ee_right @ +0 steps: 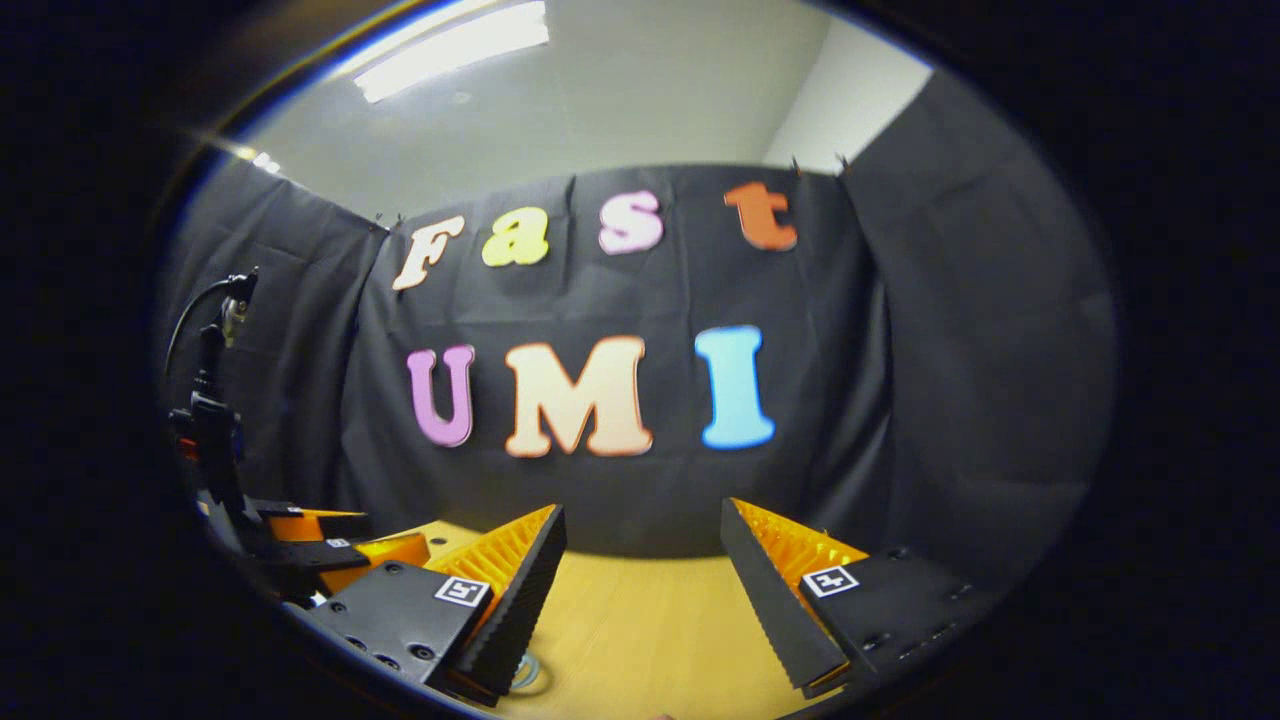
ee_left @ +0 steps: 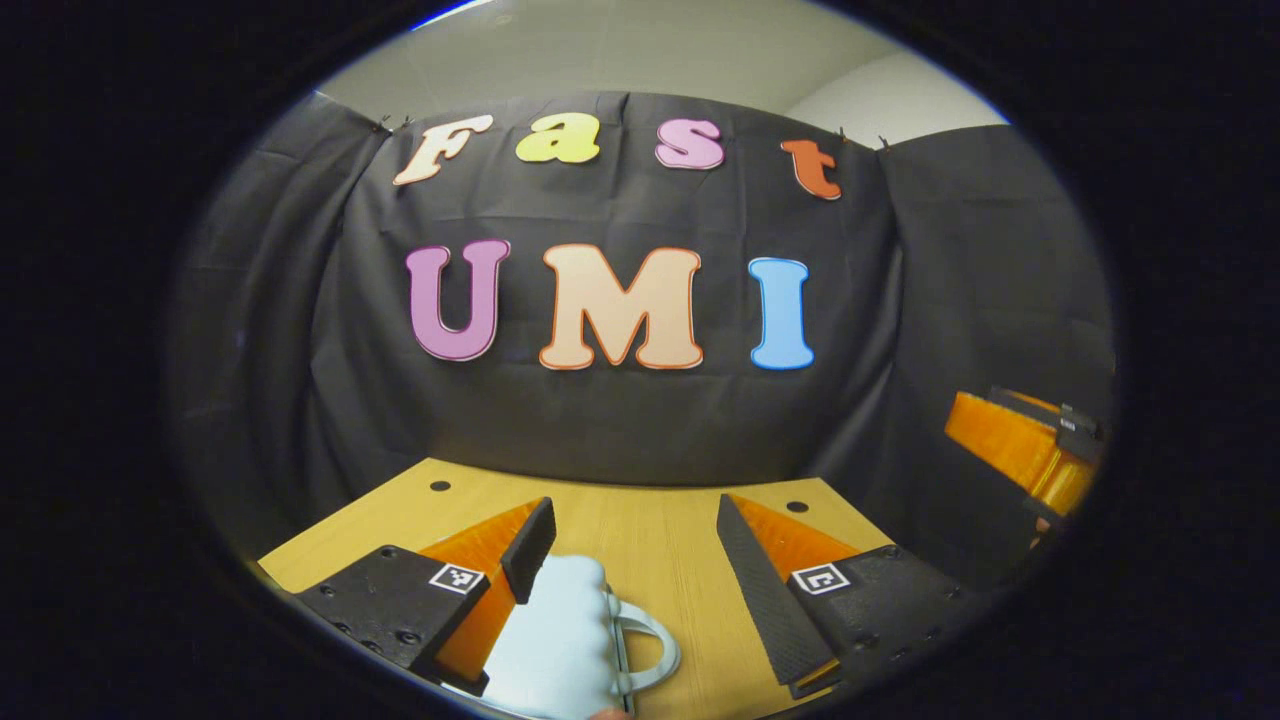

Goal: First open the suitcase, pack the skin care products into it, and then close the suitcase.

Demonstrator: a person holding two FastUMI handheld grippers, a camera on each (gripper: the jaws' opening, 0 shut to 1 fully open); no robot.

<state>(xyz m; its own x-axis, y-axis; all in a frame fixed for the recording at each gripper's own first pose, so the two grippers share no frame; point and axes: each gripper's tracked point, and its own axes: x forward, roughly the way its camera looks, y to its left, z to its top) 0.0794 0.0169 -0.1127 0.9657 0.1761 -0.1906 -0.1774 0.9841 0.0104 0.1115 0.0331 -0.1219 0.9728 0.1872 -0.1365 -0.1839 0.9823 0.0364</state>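
In the left gripper view, a small pale blue suitcase [ee_left: 560, 640] lies low on the wooden table [ee_left: 650, 540], its grey handle [ee_left: 655, 650] pointing right. My left gripper [ee_left: 635, 510] is open above it. The left finger [ee_left: 525, 550] overlaps the case's upper left corner; I cannot tell if they touch. The right finger [ee_left: 760, 590] stands apart from the case. In the right gripper view, my right gripper [ee_right: 643, 512] is open over bare table [ee_right: 640, 620] with nothing between its fingers. A small metal ring [ee_right: 525, 672] peeks out beside its left finger.
The other gripper [ee_left: 1020, 445] shows orange and black at the right edge of the left gripper view. In the right gripper view, the left gripper [ee_right: 300, 550] and its black mount with a cable [ee_right: 215, 420] stand at the far left. Black cloth walls the table's back and sides.
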